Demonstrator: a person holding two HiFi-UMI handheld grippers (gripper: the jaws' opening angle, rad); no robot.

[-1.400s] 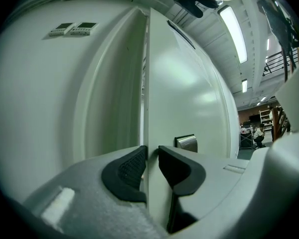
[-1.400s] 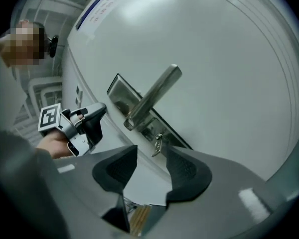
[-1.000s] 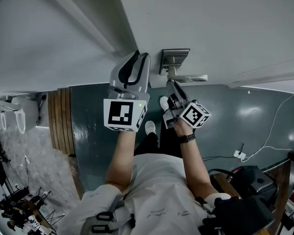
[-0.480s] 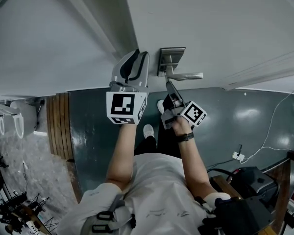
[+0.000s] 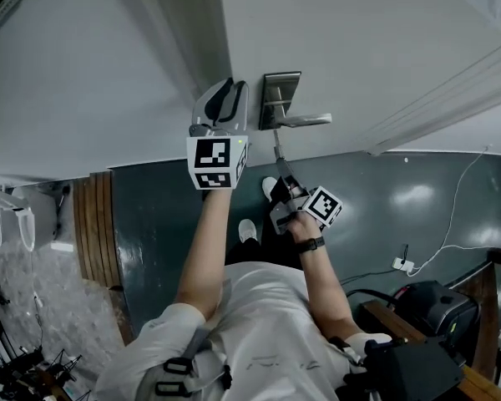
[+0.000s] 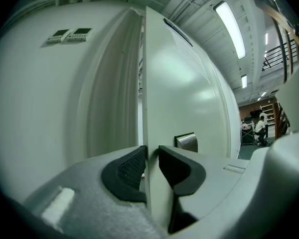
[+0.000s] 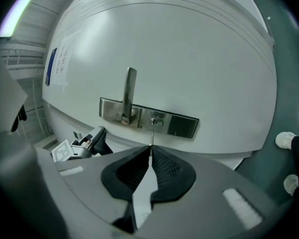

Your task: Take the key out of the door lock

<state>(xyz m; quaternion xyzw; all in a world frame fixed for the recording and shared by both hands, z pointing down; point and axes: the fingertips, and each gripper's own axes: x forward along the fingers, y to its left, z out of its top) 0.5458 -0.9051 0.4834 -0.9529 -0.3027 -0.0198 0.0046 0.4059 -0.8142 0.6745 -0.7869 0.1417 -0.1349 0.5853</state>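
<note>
The white door (image 5: 342, 48) carries a steel lock plate (image 5: 280, 98) with a lever handle (image 5: 305, 121). My left gripper (image 5: 224, 90) is shut on the door's edge (image 6: 145, 83), one pad on each face. My right gripper (image 5: 282, 167) is a little back from the plate, and its jaws are closing on the thin key (image 5: 277, 147). In the right gripper view the key's blade (image 7: 151, 137) sticks out of the right gripper (image 7: 150, 156) toward the keyhole (image 7: 156, 121). I cannot tell whether its tip still sits in the keyhole.
A dark green floor (image 5: 384, 190) lies below the door, with a wooden strip (image 5: 96, 224) at the left. A white cable runs to a socket (image 5: 401, 264) at the right. Black equipment (image 5: 417, 307) stands at the lower right. A person (image 6: 261, 128) sits far off.
My right gripper has drawn back from the lock plate toward the person, with the key's blade now showing between it and the plate. The left gripper stays on the door edge.
</note>
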